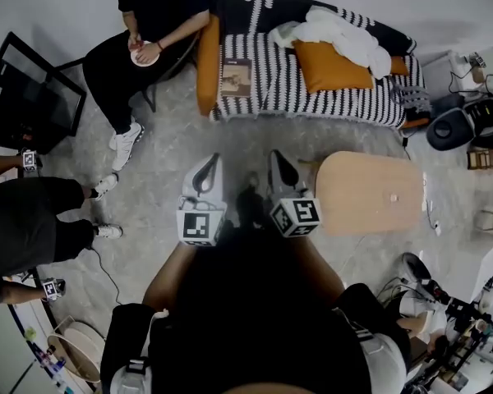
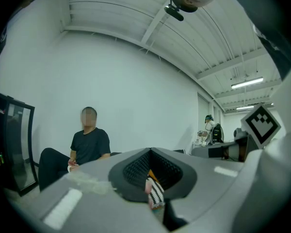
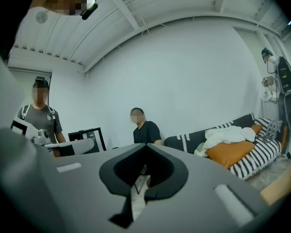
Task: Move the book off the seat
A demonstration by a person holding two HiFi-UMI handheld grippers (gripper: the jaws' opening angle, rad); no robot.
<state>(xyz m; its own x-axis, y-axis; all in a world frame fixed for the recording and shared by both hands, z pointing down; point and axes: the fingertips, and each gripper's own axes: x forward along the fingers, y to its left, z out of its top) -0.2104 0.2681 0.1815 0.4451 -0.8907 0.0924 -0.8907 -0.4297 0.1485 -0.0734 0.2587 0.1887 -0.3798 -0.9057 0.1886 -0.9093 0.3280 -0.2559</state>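
Left tool (image 1: pixel 208 162) and right tool (image 1: pixel 276 158), head view: the two are held side by side above the grey floor (image 1: pixel 189 138), both pointing toward the sofa (image 1: pixel 329 105). A left cube (image 1: pixel 201 226) and a right cube (image 1: pixel 296 216) with square markers sit at their rear ends.

Left gripper view: the jaws meet tip to tip and grip nothing. A sliver of striped cover shows through the hollow behind the tips.

Right gripper view: the jaws are likewise fully closed and empty.

Book (image 1: pixel 236 78): it lies flat on the left part of the sofa seat, on the black-and-white striped cover. It is just beside the orange bolster (image 1: pixel 207 64) at that end and well apart from both tools.

Right half of the seat: an orange cushion (image 1: pixel 333 66) leans against the back, with a white blanket (image 1: pixel 337 31) bunched above it and partly over it.

Counter (image 1: pixel 370 167): an oval wooden top stands on the floor in front of the sofa's right half, just right of the right tool. It bears one small white thing (image 1: pixel 392 197), too small to identify.

Bystanders: a person in black (image 1: pixel 152 6) sits beside the sofa's left end, hands together in the lap. A second person (image 1: pixel 33 220) in dark clothes and white shoes is at the left edge. A black frame (image 1: pixel 25 97) stands behind that person.
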